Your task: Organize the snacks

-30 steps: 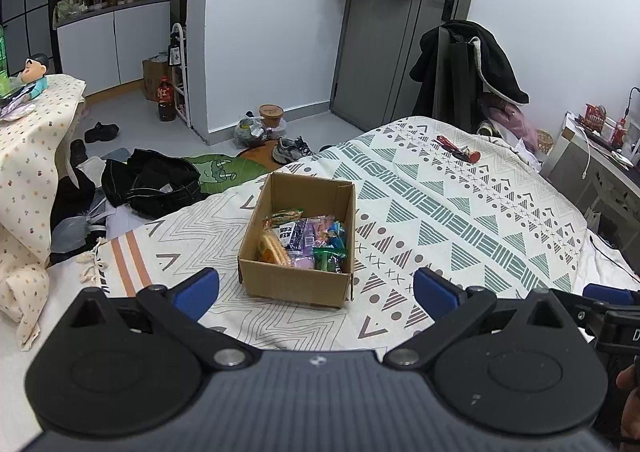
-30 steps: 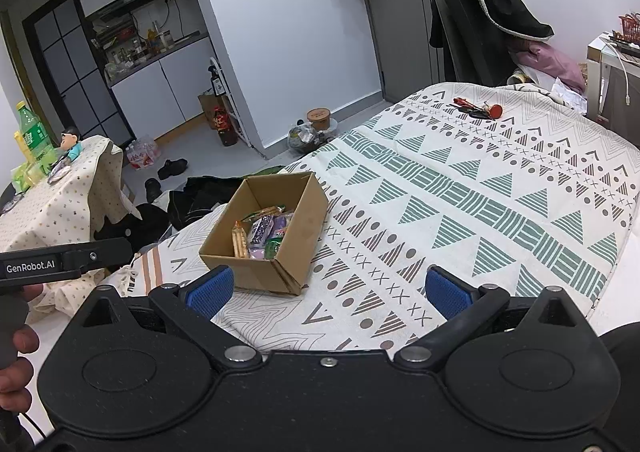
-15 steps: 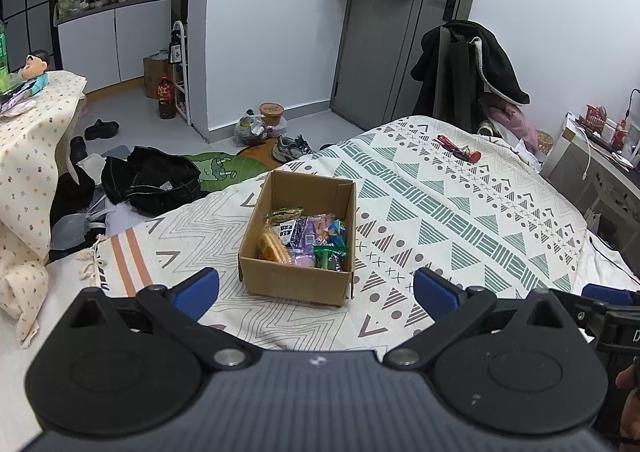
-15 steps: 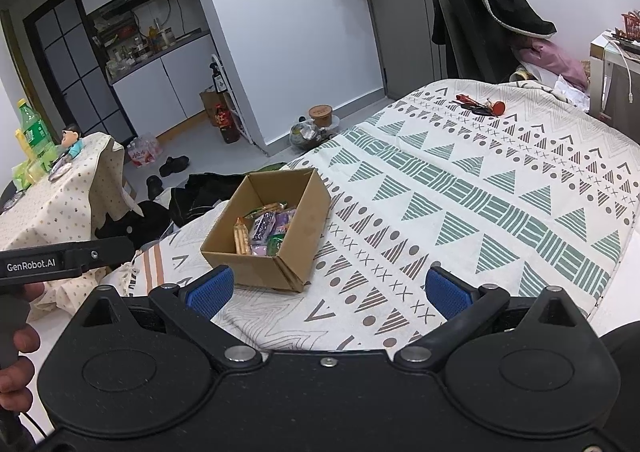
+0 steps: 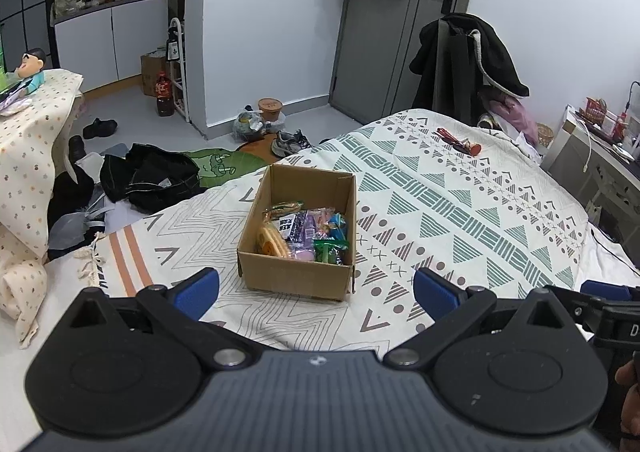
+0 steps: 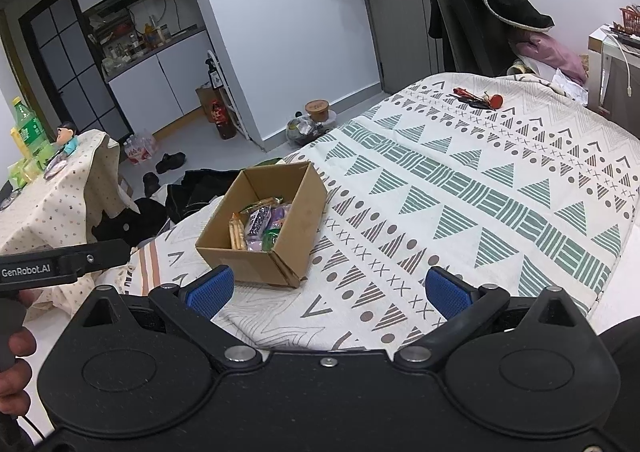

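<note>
An open cardboard box (image 5: 298, 276) stands on the patterned bedspread (image 5: 460, 204), near the bed's front left corner. Several wrapped snacks (image 5: 304, 230) lie inside it: orange, purple, green and blue packets. In the right wrist view the same box (image 6: 256, 264) sits left of centre with the snacks (image 6: 260, 226) showing. My left gripper (image 5: 316, 292) hangs open just short of the box, nothing between its blue pads. My right gripper (image 6: 328, 290) is open too, to the right of the box and nearer than it, empty.
Red-handled tools (image 5: 458, 142) lie at the far side of the bed. Dark clothes (image 5: 148, 176) and shoes (image 5: 290, 142) litter the floor on the left. A cloth-covered table (image 6: 48, 204) stands left. A desk (image 5: 600, 156) is on the right. A hand (image 6: 12, 356) holds the left gripper.
Both grippers have crept slightly toward the box, which sits a little lower and larger in the views. Both stay open and empty.
</note>
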Action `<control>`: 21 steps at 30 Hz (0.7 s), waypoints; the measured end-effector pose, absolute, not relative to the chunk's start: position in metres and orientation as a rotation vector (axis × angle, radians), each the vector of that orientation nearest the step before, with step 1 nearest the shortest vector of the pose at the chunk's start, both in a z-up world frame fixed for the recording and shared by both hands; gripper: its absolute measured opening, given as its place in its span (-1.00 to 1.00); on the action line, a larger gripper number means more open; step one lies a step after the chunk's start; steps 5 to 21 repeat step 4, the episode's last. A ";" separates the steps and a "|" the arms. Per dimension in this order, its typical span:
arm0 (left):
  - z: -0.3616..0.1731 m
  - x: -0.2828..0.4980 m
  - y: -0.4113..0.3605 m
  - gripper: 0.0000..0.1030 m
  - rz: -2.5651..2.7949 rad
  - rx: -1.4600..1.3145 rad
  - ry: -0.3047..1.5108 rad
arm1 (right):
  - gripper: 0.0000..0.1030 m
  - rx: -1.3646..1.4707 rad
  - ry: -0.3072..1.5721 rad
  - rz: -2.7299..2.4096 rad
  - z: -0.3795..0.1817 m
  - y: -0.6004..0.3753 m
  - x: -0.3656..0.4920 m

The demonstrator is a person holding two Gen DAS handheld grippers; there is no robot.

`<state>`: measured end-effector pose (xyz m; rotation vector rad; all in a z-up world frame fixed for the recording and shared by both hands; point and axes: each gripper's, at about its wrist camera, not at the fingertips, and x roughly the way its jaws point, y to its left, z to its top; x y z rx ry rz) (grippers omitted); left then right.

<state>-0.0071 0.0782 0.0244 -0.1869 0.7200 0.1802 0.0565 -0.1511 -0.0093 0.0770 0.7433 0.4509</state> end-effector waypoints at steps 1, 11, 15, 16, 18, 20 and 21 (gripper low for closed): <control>0.024 -0.008 0.078 0.99 0.181 -0.187 0.719 | 1.00 0.078 0.745 0.450 -0.010 -0.151 0.057; 0.025 -0.008 0.078 0.99 0.179 -0.192 0.721 | 1.00 0.085 0.745 0.446 -0.010 -0.151 0.057; 0.025 -0.008 0.078 0.99 0.179 -0.192 0.721 | 1.00 0.085 0.745 0.446 -0.010 -0.151 0.057; 0.025 -0.008 0.078 0.99 0.179 -0.192 0.721 | 1.00 0.085 0.745 0.446 -0.010 -0.151 0.057; 0.025 -0.008 0.078 0.99 0.179 -0.192 0.721 | 1.00 0.085 0.745 0.446 -0.010 -0.151 0.057; 0.025 -0.008 0.078 0.99 0.179 -0.192 0.721 | 1.00 0.085 0.745 0.446 -0.010 -0.151 0.057; 0.025 -0.008 0.078 0.99 0.179 -0.192 0.721 | 1.00 0.085 0.745 0.446 -0.010 -0.151 0.057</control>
